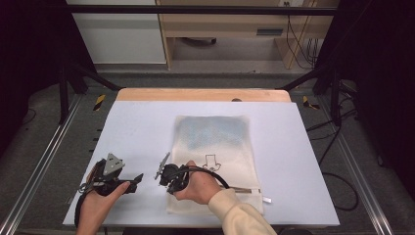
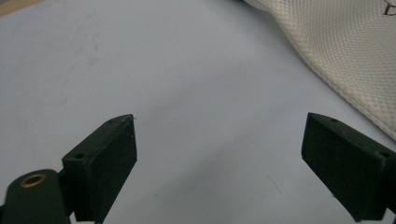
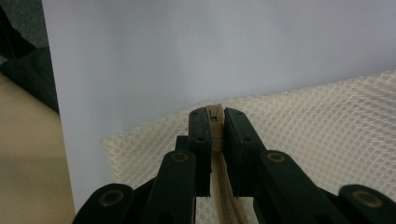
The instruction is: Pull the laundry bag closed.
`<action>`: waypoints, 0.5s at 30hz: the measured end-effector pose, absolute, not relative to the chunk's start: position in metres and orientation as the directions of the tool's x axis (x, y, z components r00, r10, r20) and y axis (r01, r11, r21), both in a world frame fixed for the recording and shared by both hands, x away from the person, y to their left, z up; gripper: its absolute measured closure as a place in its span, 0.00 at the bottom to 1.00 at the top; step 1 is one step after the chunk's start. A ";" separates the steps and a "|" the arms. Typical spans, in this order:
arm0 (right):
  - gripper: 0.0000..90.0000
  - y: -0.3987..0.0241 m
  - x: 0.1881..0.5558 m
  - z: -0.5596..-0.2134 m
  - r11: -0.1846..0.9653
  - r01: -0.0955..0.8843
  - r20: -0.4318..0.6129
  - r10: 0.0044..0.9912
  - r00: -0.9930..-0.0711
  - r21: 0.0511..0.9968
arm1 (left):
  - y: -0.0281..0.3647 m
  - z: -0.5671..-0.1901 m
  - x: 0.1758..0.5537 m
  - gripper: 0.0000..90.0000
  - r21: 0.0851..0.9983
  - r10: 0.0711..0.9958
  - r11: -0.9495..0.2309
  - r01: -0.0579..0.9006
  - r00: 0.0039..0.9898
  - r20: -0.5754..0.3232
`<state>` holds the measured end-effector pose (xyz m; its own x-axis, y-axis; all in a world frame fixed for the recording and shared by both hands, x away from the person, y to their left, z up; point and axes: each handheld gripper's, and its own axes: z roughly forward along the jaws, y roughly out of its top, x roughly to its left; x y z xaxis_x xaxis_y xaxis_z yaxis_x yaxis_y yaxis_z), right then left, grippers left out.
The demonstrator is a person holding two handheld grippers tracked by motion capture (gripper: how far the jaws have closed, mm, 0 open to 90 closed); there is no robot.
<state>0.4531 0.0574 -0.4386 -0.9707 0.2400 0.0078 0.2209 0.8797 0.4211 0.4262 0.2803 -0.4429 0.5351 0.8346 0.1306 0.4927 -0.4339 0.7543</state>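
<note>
Right hand-held gripper (image 3: 214,122) pinches the zip pull (image 3: 214,114) of a soft, light mesh bag (image 1: 213,139) — left hand-held gripper (image 2: 219,154) gapes empty near the bench (image 1: 142,127) front edge.

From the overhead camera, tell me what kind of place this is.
Probably a lab recording station: a white table inside a dark metal frame, loose cables on grey carpet, and a person's hands working handheld grippers over a mesh zip bag.

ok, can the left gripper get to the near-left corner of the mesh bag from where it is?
Probably yes. The left gripper is open over bare table, with the mesh bag just to its right and nothing between them. The right gripper, shut on the zipper pull, sits close to that corner.
</note>
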 end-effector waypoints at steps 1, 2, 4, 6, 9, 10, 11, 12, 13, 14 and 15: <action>0.91 0.057 0.453 -0.437 0.878 0.227 0.013 0.245 -0.969 0.421 | 0.279 -0.442 0.425 0.13 0.756 0.834 -0.433 0.490 0.536 0.130; 0.91 0.056 0.453 -0.435 0.879 0.227 0.015 0.244 -0.970 0.420 | 0.279 -0.441 0.425 0.13 0.757 0.833 -0.433 0.490 0.539 0.127; 0.91 0.056 0.453 -0.432 0.878 0.225 0.014 0.242 -0.970 0.422 | 0.278 -0.440 0.423 0.13 0.761 0.830 -0.430 0.485 0.543 0.123; 0.91 0.056 0.453 -0.428 0.881 0.219 0.010 0.237 -0.972 0.420 | 0.276 -0.438 0.422 0.13 0.762 0.834 -0.426 0.488 0.537 0.122; 0.91 0.056 0.453 -0.421 0.883 0.209 0.005 0.229 -0.974 0.421 | 0.275 -0.435 0.419 0.14 0.771 0.834 -0.416 0.483 0.541 0.111; 0.91 0.055 0.453 -0.418 0.883 0.206 0.003 0.226 -0.974 0.421 | 0.274 -0.434 0.418 0.14 0.775 0.833 -0.408 0.483 0.544 0.100; 0.91 0.055 0.453 -0.416 0.884 0.203 -0.002 0.225 -0.974 0.421 | 0.273 -0.433 0.417 0.14 0.775 0.831 -0.406 0.485 0.548 0.092; 0.91 0.055 0.453 -0.413 0.884 0.202 -0.002 0.224 -0.975 0.421 | 0.272 -0.433 0.416 0.14 0.776 0.830 -0.402 0.486 0.551 0.085; 0.91 0.054 0.454 -0.411 0.882 0.201 -0.003 0.224 -0.975 0.426 | 0.271 -0.433 0.415 0.14 0.773 0.826 -0.404 0.490 0.558 0.078; 0.91 0.054 0.454 -0.408 0.880 0.203 -0.003 0.226 -0.974 0.429 | 0.270 -0.432 0.414 0.14 0.772 0.821 -0.406 0.489 0.566 0.073; 0.91 0.053 0.454 -0.406 0.881 0.202 -0.004 0.225 -0.974 0.428 | 0.268 -0.433 0.413 0.13 0.775 0.819 -0.402 0.488 0.570 0.065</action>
<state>0.4541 0.0532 -0.4062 -0.9744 0.2249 -0.0041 0.2015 0.8809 0.4283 0.4127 0.2685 -0.4325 0.5703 0.8188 0.0655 0.4882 -0.4020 0.7747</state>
